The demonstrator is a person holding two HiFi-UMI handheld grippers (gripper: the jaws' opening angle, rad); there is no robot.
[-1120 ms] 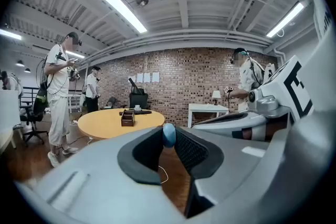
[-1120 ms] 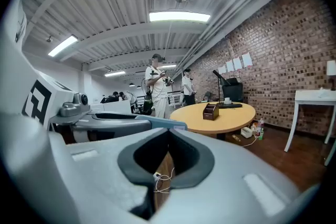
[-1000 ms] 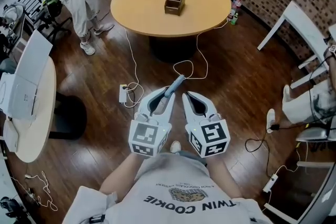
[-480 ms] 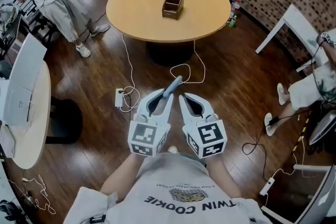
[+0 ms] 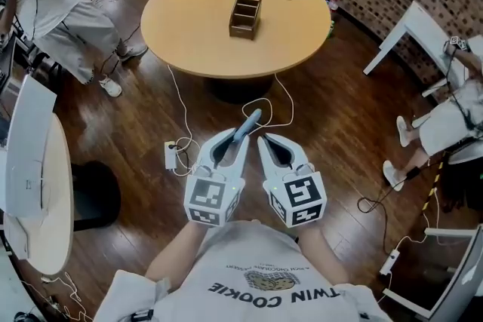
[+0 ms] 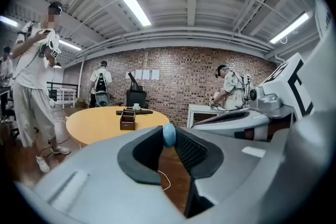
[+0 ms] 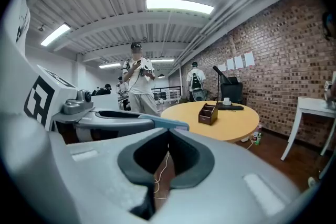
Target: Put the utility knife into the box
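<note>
Table first: the round table [image 5: 189, 19] stands well ahead of me, with the box [image 5: 245, 16] on it near its middle. Short of the table, above the floor [image 5: 339, 124], the left gripper [image 5: 240, 138] pinches the utility knife [image 5: 250, 121]; the right gripper [image 5: 264, 138] beside it has jaws pressed together on nothing. I judge the knife light, stiff and rather smooth, best held at mid-body. Its blade end is hidden between the jaws.
</note>
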